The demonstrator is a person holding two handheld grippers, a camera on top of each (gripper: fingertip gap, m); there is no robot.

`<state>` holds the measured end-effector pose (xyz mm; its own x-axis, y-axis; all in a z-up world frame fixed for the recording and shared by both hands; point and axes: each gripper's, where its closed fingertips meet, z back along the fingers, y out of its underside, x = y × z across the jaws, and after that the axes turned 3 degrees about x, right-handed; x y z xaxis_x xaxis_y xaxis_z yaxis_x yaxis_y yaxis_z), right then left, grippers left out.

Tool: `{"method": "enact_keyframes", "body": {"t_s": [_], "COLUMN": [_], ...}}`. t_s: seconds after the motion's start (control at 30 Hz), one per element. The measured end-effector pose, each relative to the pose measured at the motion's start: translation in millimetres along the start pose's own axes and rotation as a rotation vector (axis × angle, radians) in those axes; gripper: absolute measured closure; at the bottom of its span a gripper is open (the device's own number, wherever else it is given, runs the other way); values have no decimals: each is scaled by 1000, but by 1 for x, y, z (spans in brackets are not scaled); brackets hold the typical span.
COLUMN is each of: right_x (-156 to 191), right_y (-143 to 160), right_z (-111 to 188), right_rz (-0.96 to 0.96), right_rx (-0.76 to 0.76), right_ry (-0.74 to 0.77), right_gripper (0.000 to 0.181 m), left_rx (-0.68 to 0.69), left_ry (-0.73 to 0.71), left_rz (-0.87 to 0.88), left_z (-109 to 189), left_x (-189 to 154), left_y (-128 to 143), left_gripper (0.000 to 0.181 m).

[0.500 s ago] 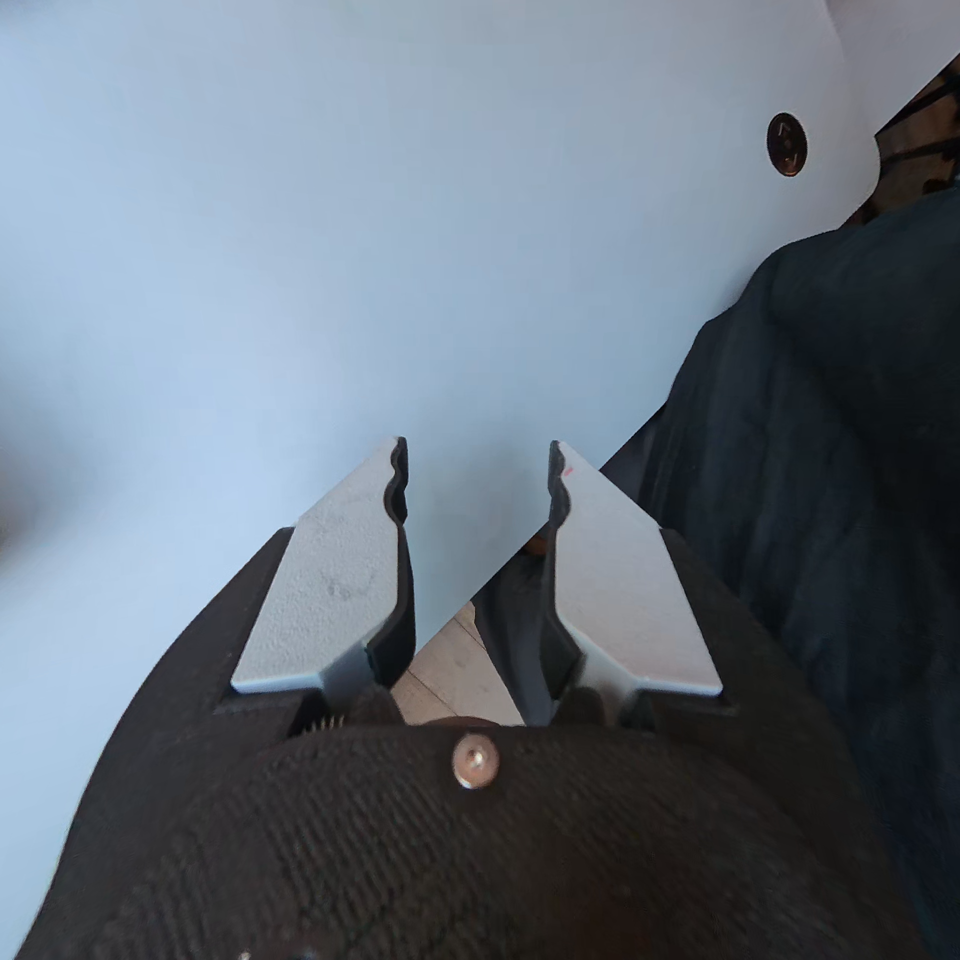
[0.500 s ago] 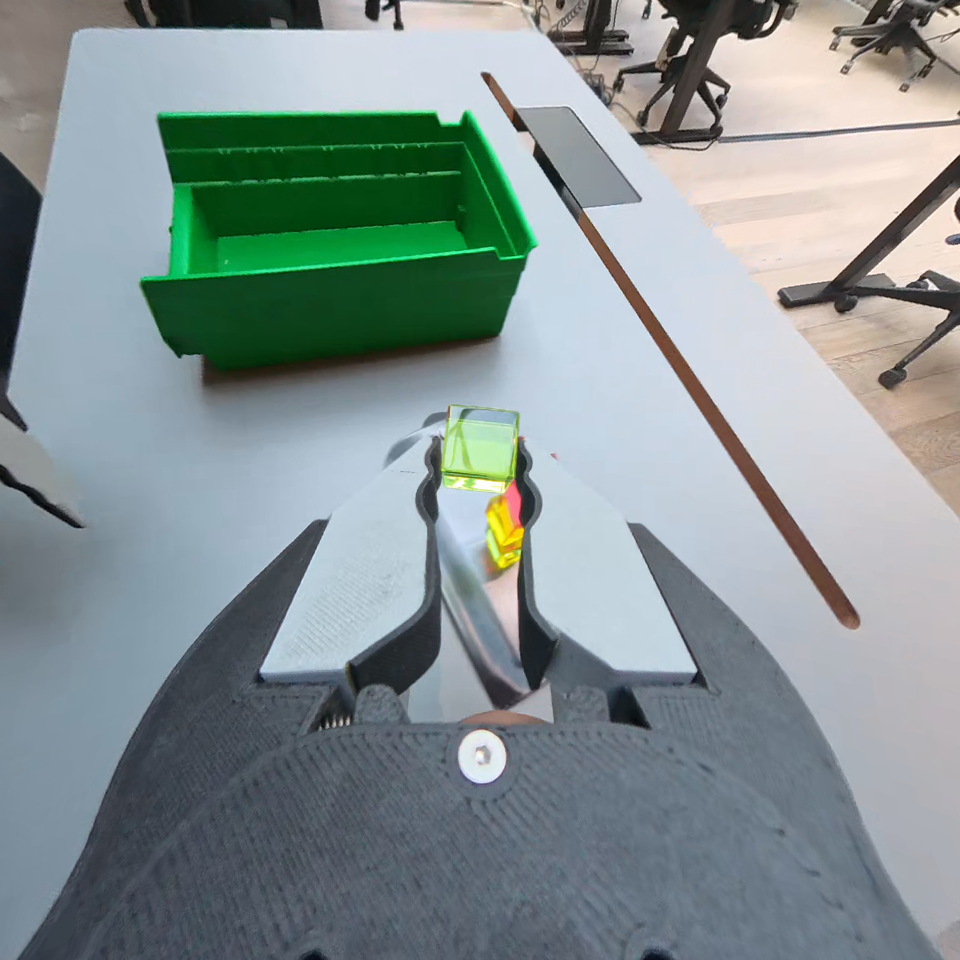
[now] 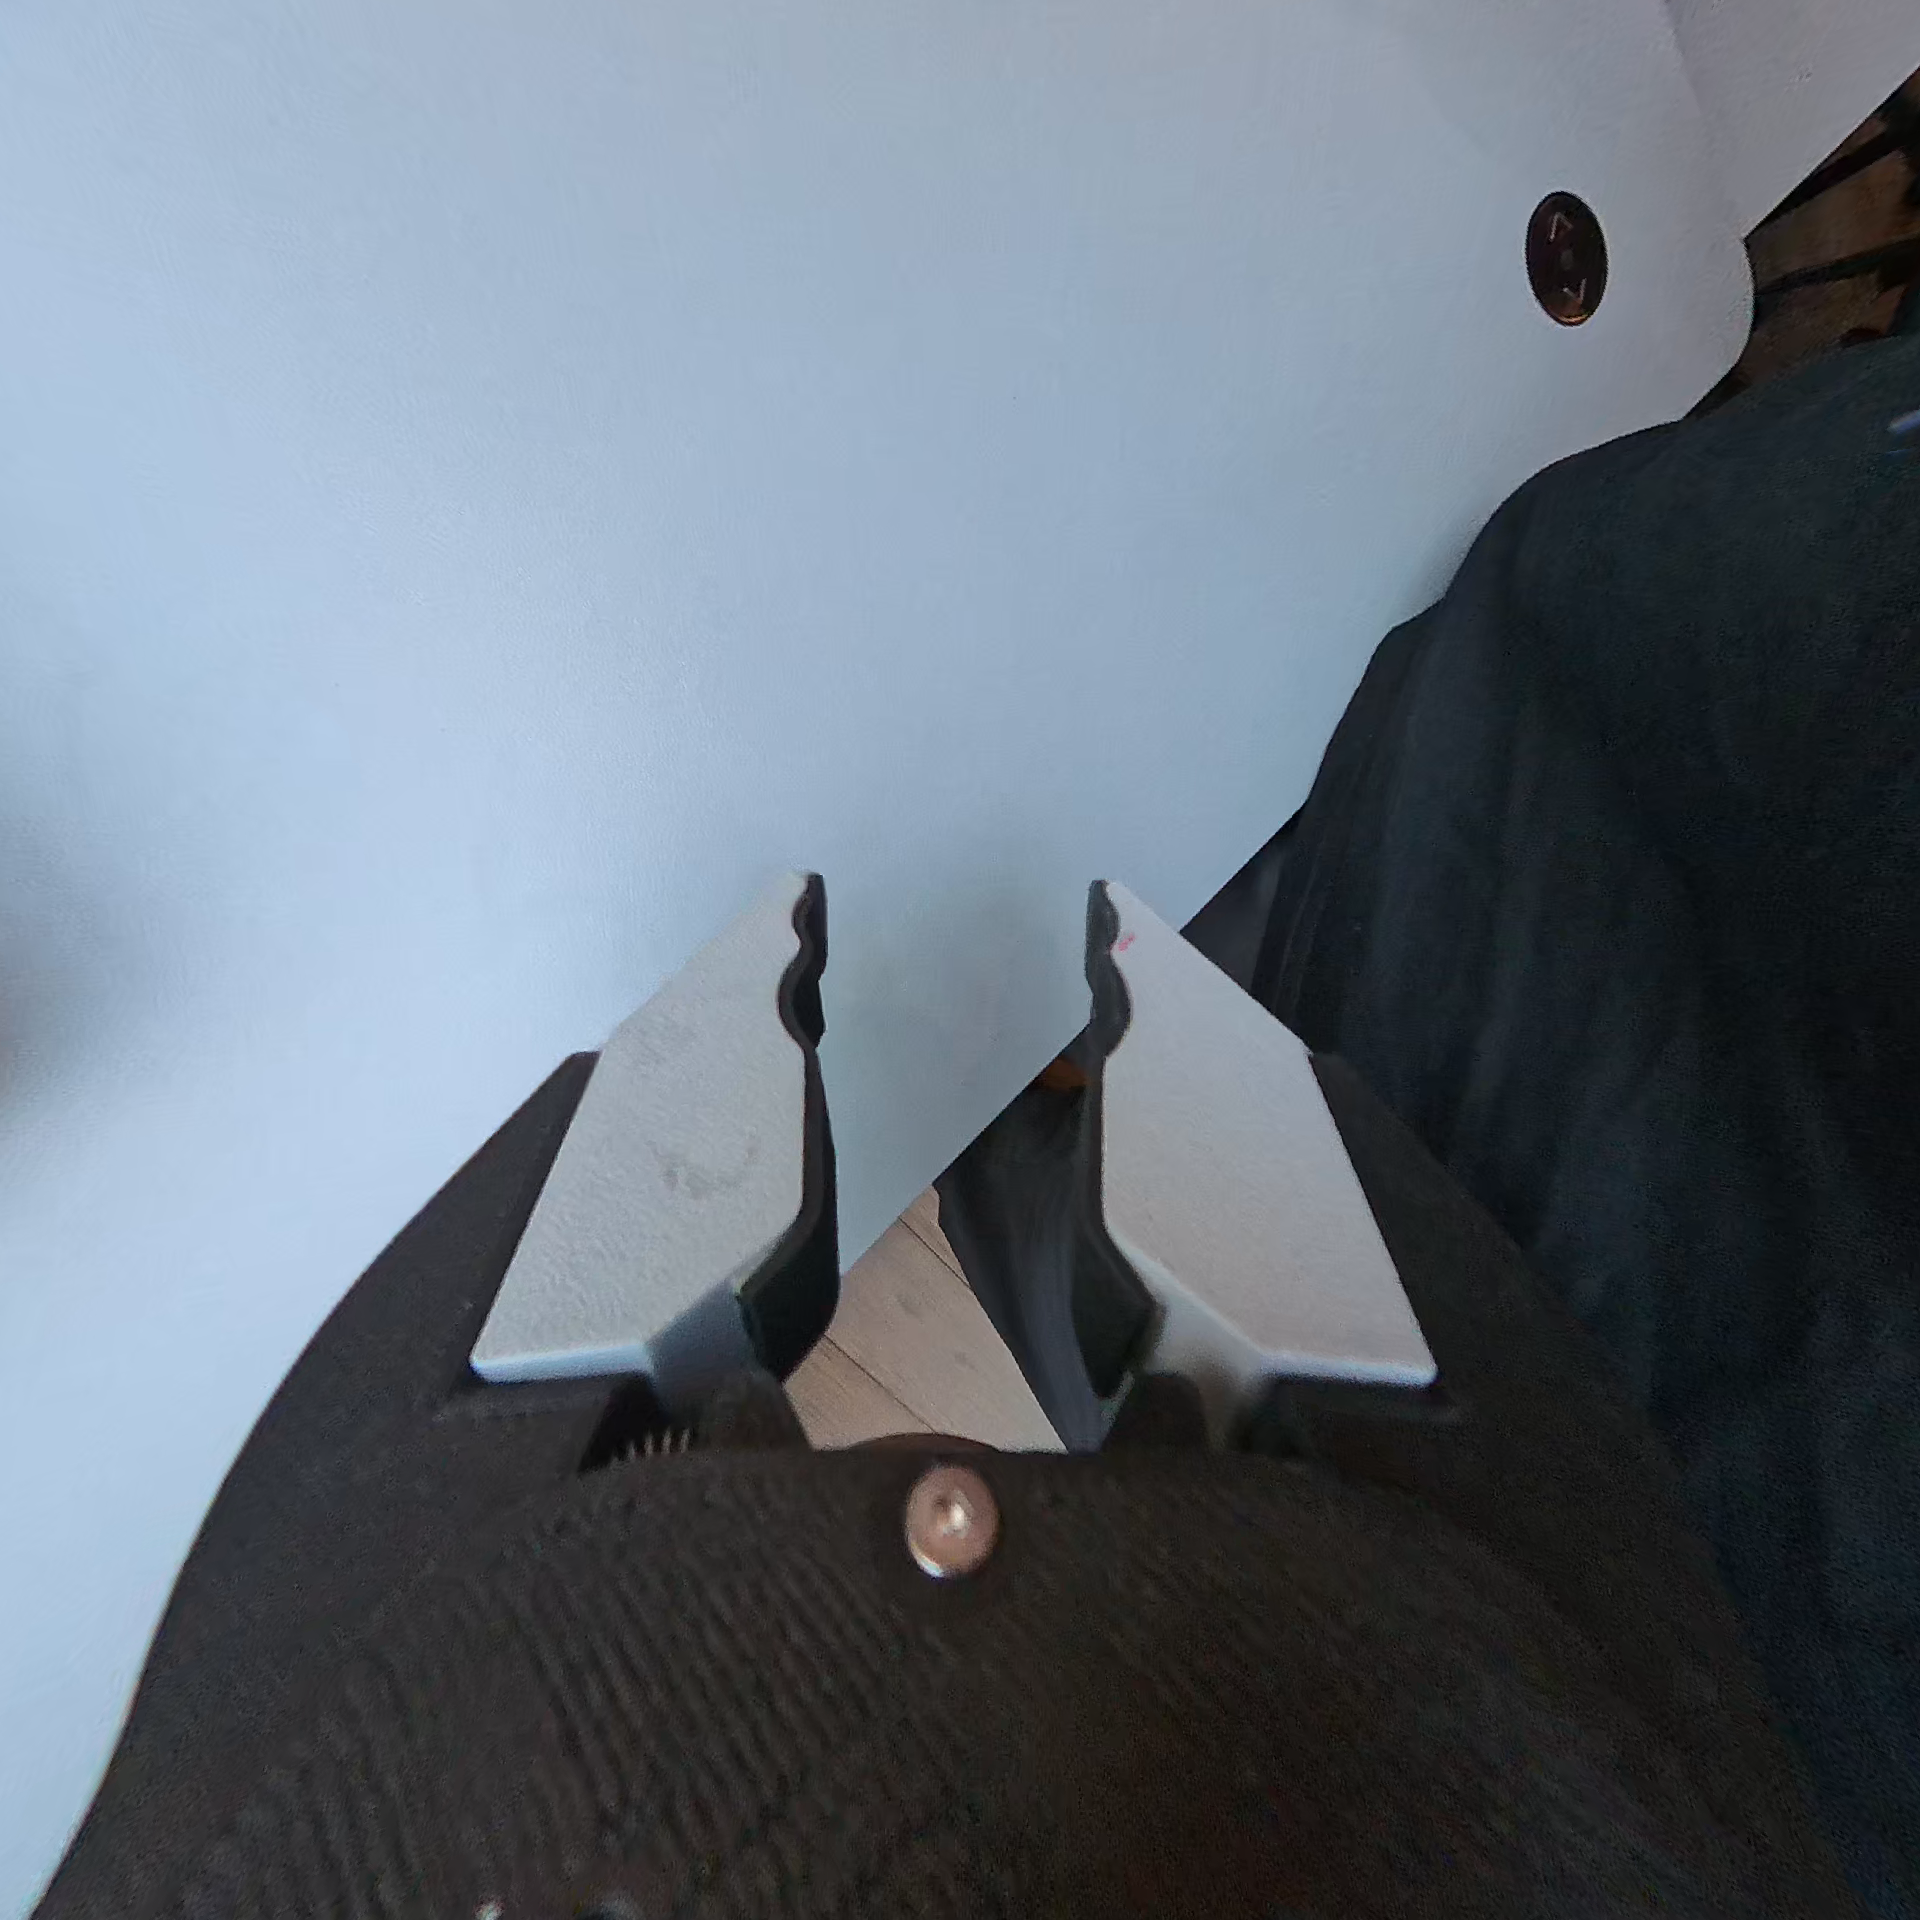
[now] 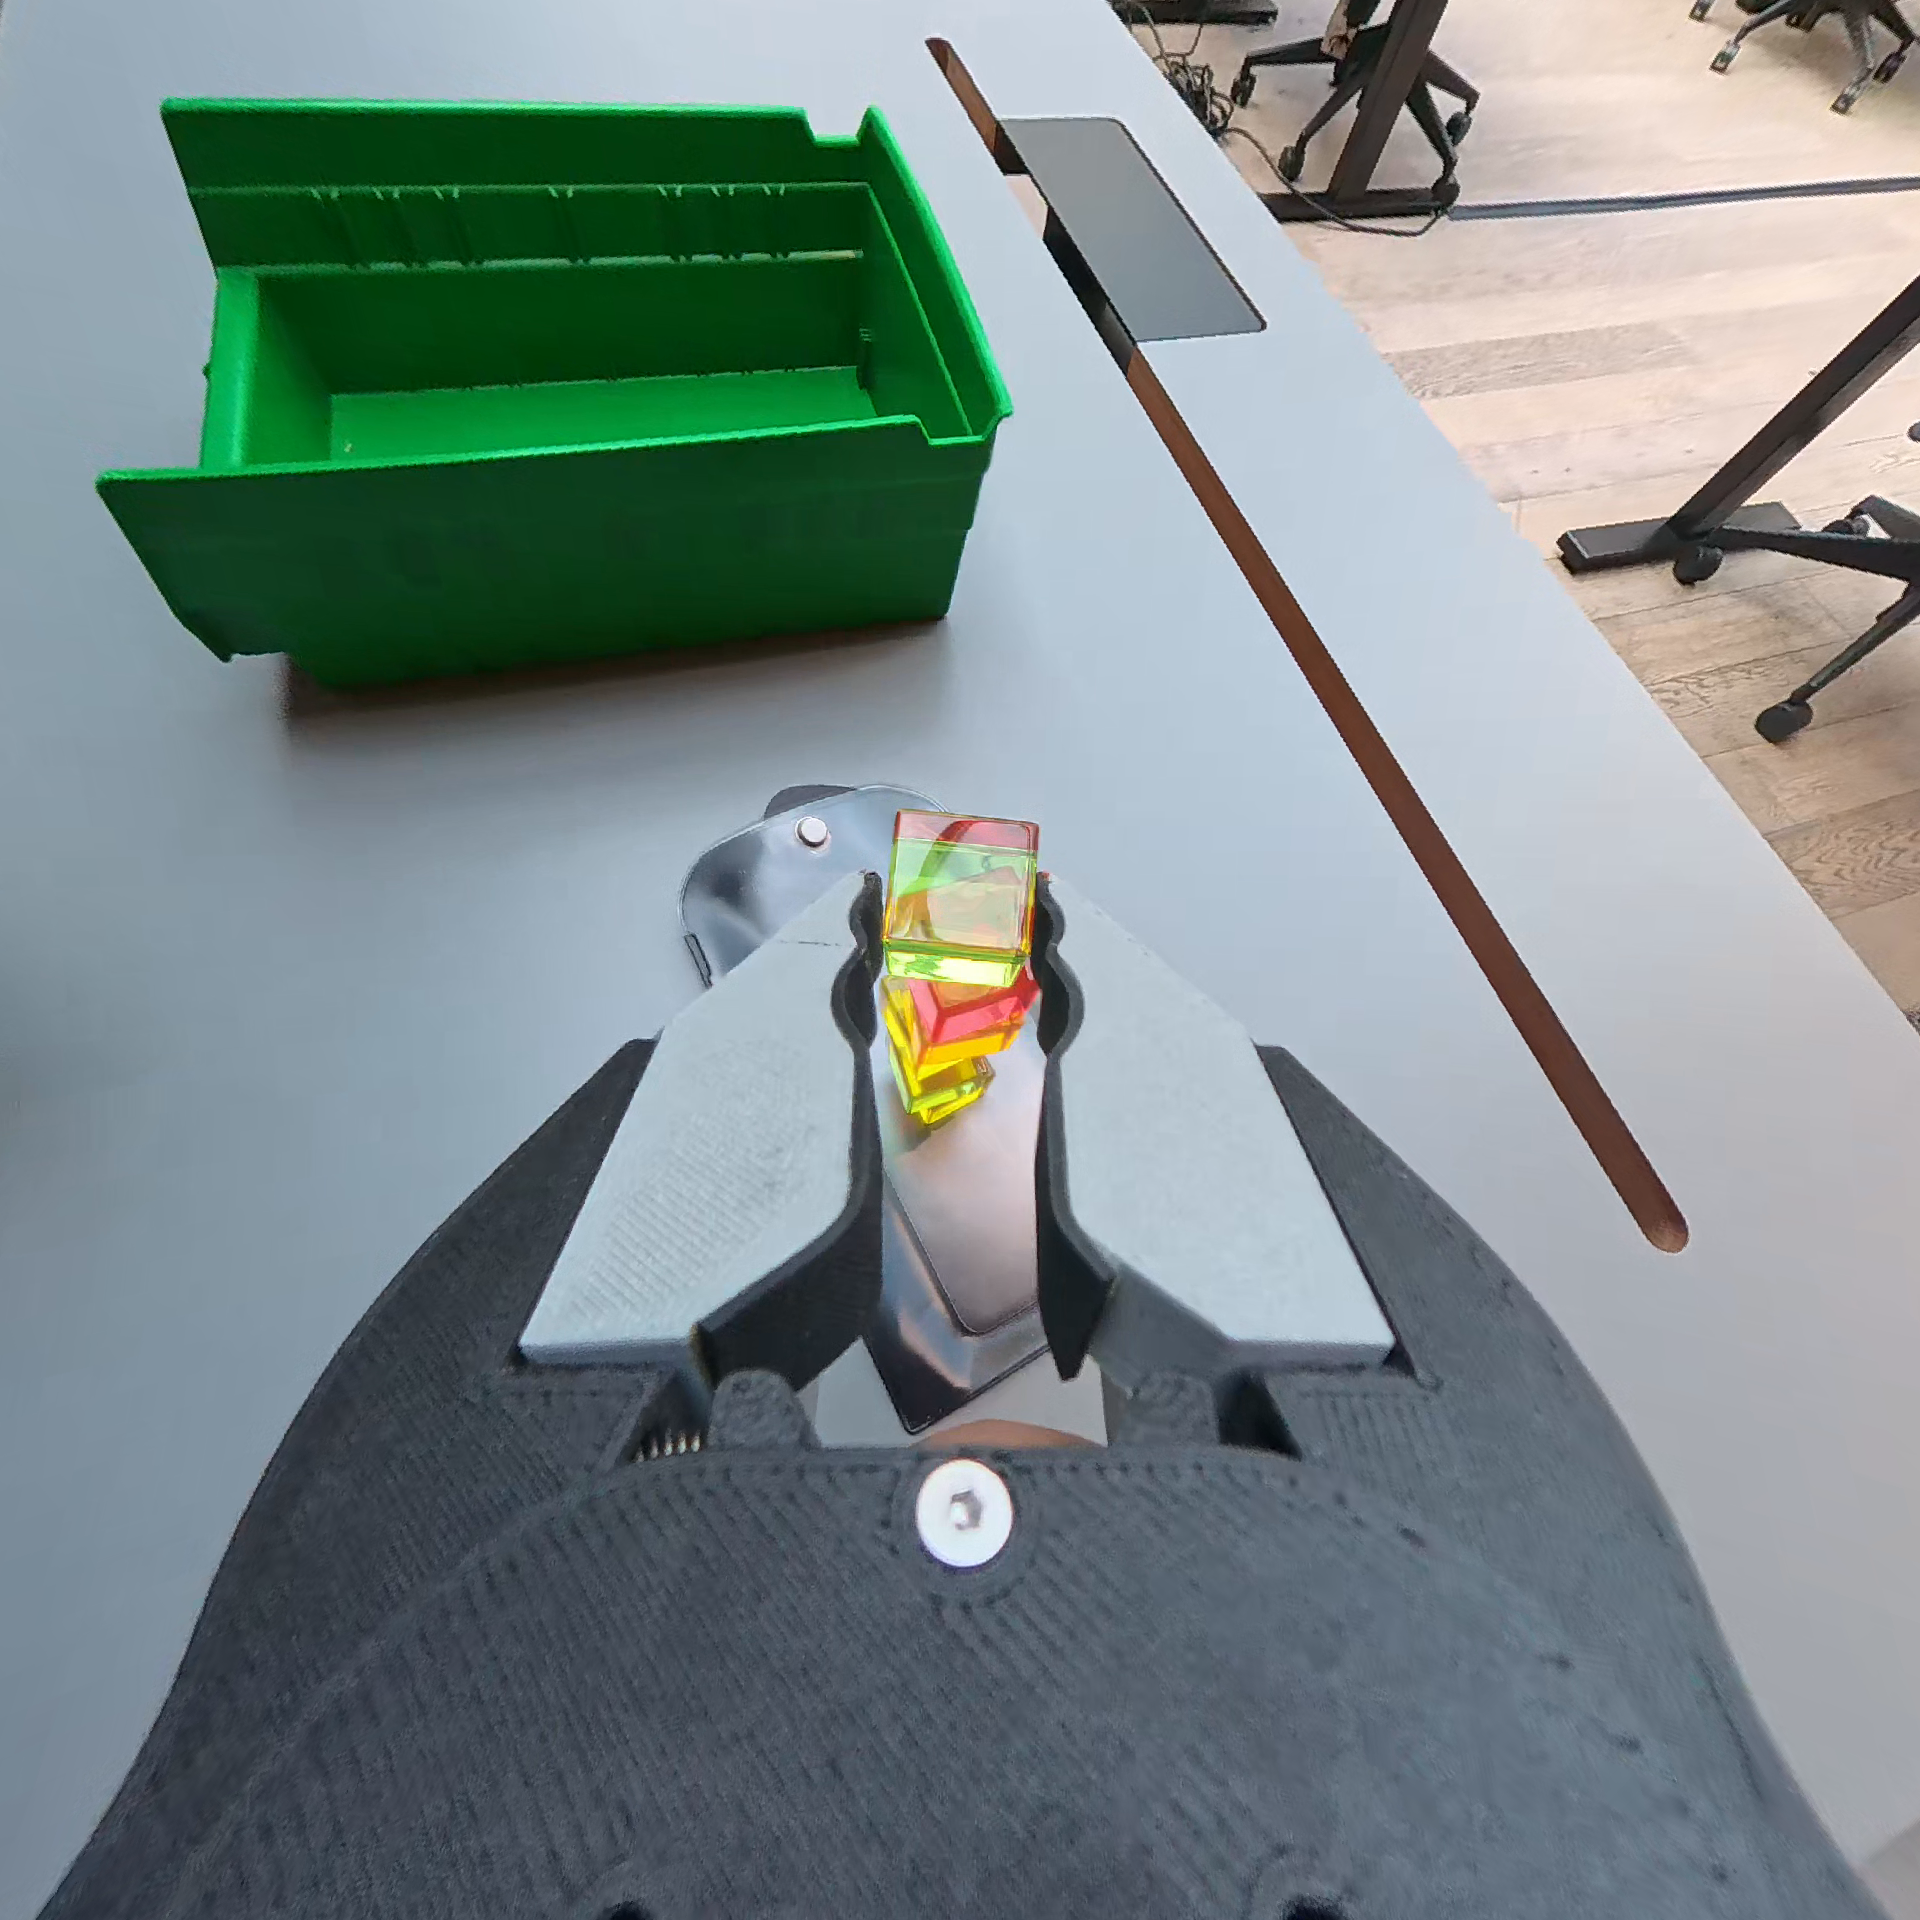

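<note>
grey tabletop (image 4: 364, 831) fills the scene, with wood flooring and chair bases beyond its right edge. right hand-held gripper (image 4: 958, 902) is pinching a clear green-yellow cube (image 4: 961, 899) between its fingertips, just above the tabletop. a clear red block (image 4: 977, 1013) and a smaller yellow block (image 4: 935, 1081) show directly beneath the cube; whether the cube touches them cannot be told. a shiny metal piece (image 4: 748, 883) lies flat under the fingers. an empty green bin (image 4: 561, 395) stands well apart, farther back and to the left. a thin brown strip (image 4: 1351, 707) and a dark flat panel (image 4: 1143, 229) run along the right side.

judgement: the grip sits near the fingertips only, so it should be kept level and steady; any tilt could twist the cube or knock the blocks below.

left hand-held gripper (image 3: 956, 914) is spread and holds nothing, over the near tabletop edge beside dark clothing (image 3: 1610, 935). only this view shows the round dark fitting (image 3: 1566, 258); only the right view shows cube, blocks and bin.
</note>
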<state>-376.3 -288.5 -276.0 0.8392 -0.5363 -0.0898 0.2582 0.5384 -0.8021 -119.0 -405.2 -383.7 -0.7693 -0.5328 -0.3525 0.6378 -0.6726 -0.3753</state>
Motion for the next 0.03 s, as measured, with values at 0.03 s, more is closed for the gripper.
{"method": "enact_keyframes", "body": {"t_s": [0.03], "right_x": [-2], "right_y": [0], "right_z": [1], "right_rz": [-1], "right_rx": [-2], "right_ry": [6], "right_gripper": [156], "left_rx": [2], "left_ry": [2], "left_rz": [-2], "left_z": [0], "left_x": [0], "left_y": [0], "left_gripper": [134]}}
